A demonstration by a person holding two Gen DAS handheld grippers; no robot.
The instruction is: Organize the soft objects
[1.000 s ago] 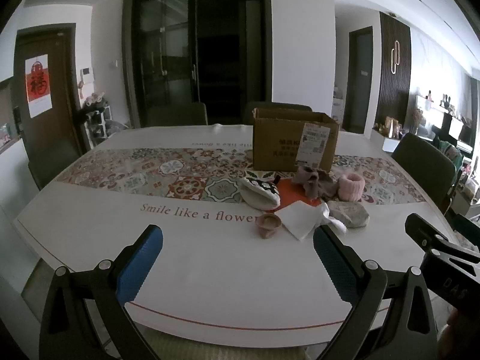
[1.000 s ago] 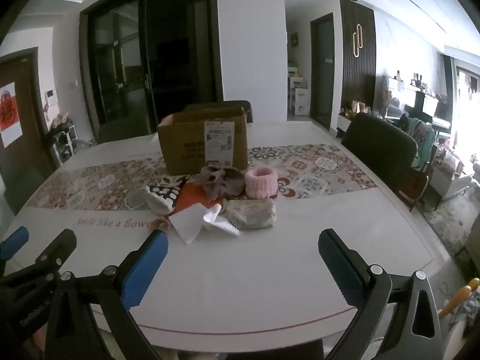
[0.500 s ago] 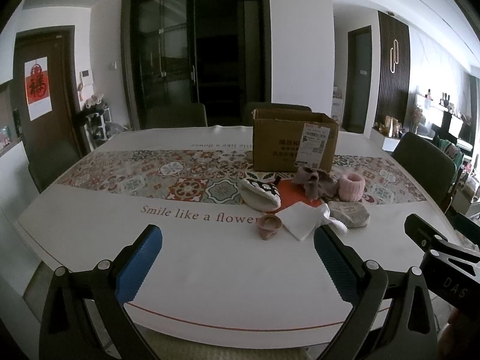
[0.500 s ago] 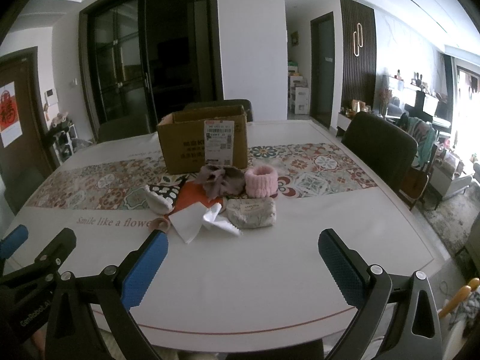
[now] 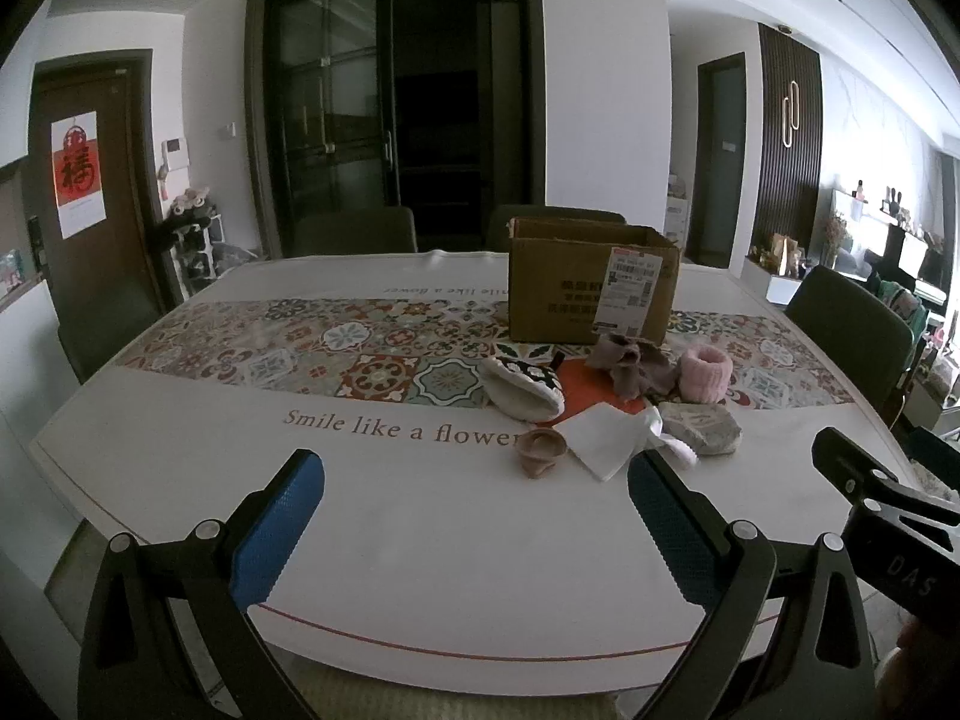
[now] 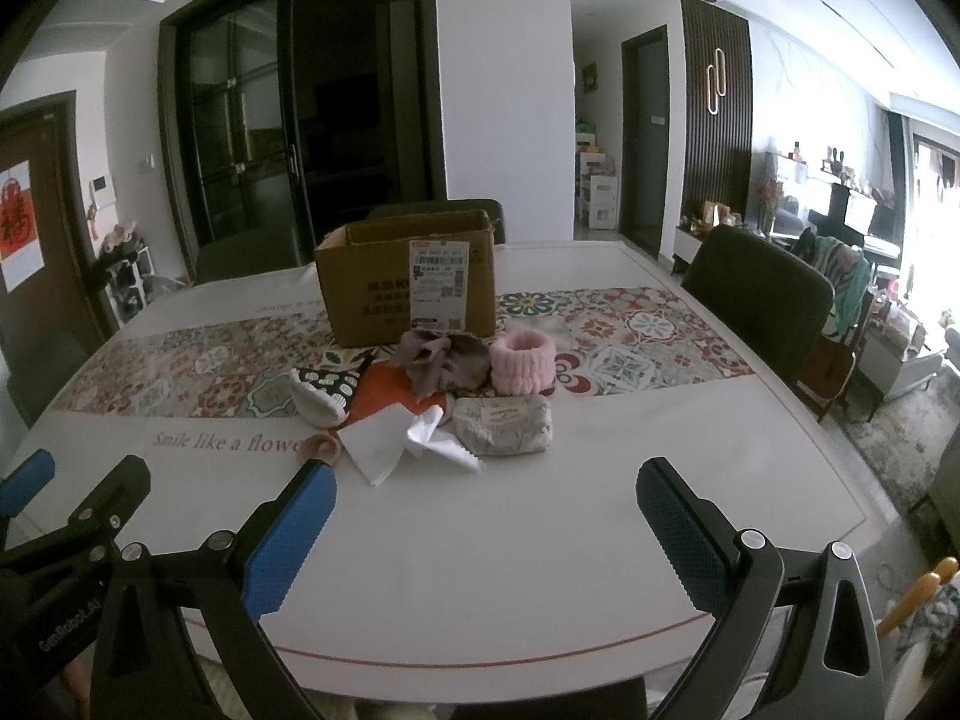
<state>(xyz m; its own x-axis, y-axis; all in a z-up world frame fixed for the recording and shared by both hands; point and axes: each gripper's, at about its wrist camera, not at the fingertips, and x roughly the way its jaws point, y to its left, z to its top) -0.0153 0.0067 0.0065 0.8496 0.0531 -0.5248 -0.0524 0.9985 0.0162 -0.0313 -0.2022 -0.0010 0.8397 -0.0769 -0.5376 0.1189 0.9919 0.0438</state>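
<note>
Your left tool [image 5: 474, 516] sits at the bottom of its frame with its blue pads spread wide and nothing between them; your right tool [image 6: 483, 531] sits the same way at the bottom of its frame, wide and holding nothing. Both hang over the near edge of the white surface [image 5: 420, 540], well apart from the goods. The soft objects lie clustered right of centre in the left view and at centre in the right view, just in front of an open cardboard box [image 6: 408, 282] that stands on the patterned runner [image 5: 336, 354]. Items, back row: a mauve crumpled cloth [image 6: 441, 360] touching a pink fluffy band [image 6: 523, 365] on its right. Middle: an orange sheet [image 6: 384, 393] under the cloth, and a black-and-white patterned pouch [image 6: 321, 393] at its left edge. Front row: a grey printed pouch [image 6: 504, 425], a white folded cloth [image 6: 378, 438] beside it, and a small pink ring-shaped piece [image 5: 540, 450] at the left end, next to the printed words on the surface. Dark chairs [image 6: 759, 294] stand around the surface.
</note>
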